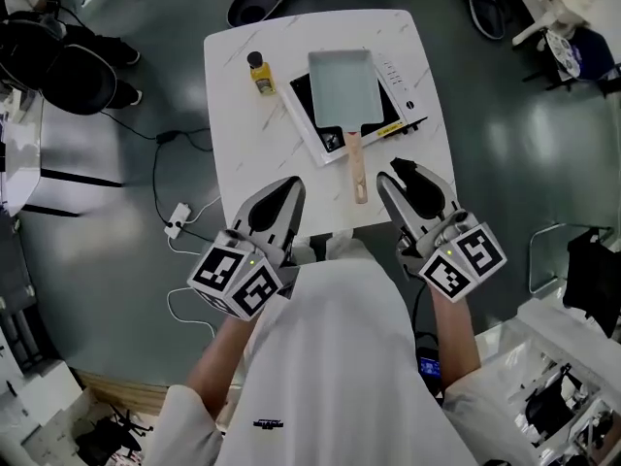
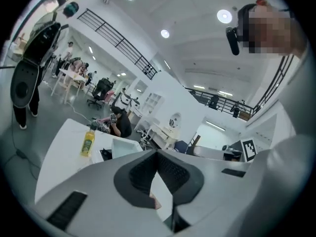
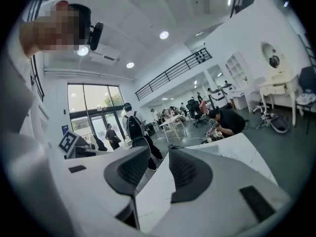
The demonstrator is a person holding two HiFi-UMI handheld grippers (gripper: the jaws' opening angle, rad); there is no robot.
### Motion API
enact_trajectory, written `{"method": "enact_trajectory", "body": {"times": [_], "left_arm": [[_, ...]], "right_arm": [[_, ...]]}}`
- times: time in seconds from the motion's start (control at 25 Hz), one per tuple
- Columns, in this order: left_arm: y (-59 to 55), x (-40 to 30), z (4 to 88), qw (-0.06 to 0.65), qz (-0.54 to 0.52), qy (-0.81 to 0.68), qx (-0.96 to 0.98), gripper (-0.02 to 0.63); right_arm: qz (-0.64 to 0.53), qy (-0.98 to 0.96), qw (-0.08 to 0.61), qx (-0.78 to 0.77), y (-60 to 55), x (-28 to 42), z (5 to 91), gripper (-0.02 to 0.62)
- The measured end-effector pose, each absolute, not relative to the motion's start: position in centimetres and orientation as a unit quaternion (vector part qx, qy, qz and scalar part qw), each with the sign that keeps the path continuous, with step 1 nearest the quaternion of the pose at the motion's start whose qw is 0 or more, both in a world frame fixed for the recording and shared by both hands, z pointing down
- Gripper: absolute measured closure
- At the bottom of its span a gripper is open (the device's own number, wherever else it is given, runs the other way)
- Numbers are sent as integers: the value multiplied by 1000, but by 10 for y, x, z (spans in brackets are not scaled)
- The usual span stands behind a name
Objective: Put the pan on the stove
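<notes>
Overhead, in the head view, the pan sits on the stove at the far side of the white table, its wooden handle reaching over the stove's near edge toward the person. A yellow bottle stands just beside the stove, on its left. Both claws hang over the table's near edge, well apart from the pan: the left gripper left of the handle's end, the right gripper to its right.

In the left gripper view, the left gripper has its jaws pressed together at the tips with nothing between them. Beyond it lie the table, the bottle and the pan.

In the right gripper view, the right gripper has its jaws parted by a narrow gap, and it is empty – only floor and table show through. People stand and sit in the hall behind.
</notes>
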State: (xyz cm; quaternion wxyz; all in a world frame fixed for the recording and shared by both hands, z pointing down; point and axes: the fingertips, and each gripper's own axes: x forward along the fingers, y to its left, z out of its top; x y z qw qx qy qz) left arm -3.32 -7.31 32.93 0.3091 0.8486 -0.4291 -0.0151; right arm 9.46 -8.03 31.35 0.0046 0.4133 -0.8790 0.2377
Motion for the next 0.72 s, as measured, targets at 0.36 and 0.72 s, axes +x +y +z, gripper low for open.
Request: {"method": "enact_trajectory", "body": {"times": [0.36,0.72], "left_arm": [[-70,-47,314,252,6,-467,848,605],[-66,-57,312,241,2,-468,850,605]], "right_arm": [[170,-871,6,460,-72,109,298,591],[167,-875,37,452,-62,100,306,591]]}}
